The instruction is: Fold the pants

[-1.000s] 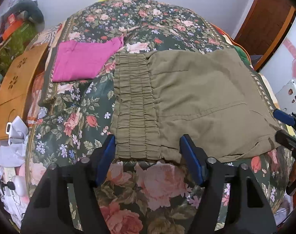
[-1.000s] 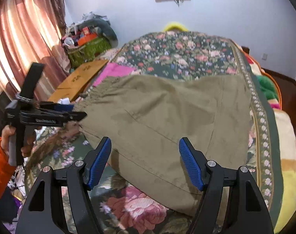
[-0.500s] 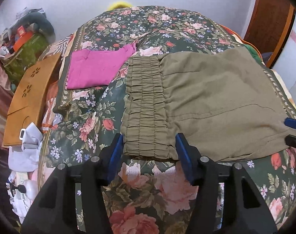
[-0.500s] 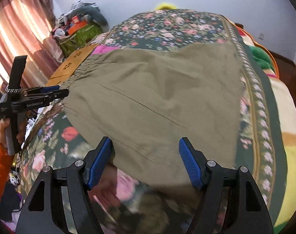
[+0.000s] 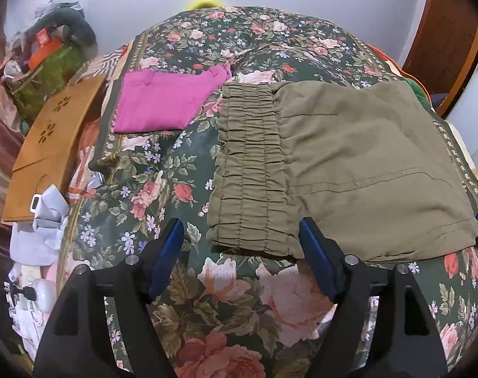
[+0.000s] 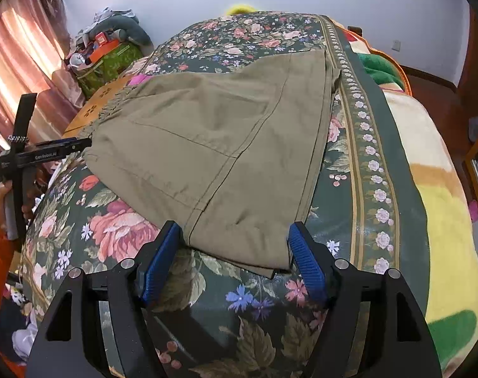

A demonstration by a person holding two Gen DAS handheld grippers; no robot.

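Olive-green pants (image 5: pixel 349 163) lie flat on the floral bed, elastic waistband (image 5: pixel 251 173) to the left; they also show in the right wrist view (image 6: pixel 226 145). My left gripper (image 5: pixel 242 261) is open and empty, its jaws straddling the near waistband corner just in front of it. My right gripper (image 6: pixel 234 261) is open and empty, its jaws on either side of the near hem corner (image 6: pixel 239 236). The left gripper also shows in the right wrist view (image 6: pixel 65 148), at the waistband end.
Folded magenta pants (image 5: pixel 166 100) lie on the bed (image 5: pixel 239 299) beyond the waistband. A wooden board (image 5: pixel 49 148) and clutter sit off the bed's left side. A striped blanket (image 6: pixel 440 220) covers the bed's right side. A wooden door (image 5: pixel 444 31) stands at the right.
Both grippers have moved closer to the pants' near edge. The right gripper shifted from the middle of the near edge to the hem corner. The pants have not moved.
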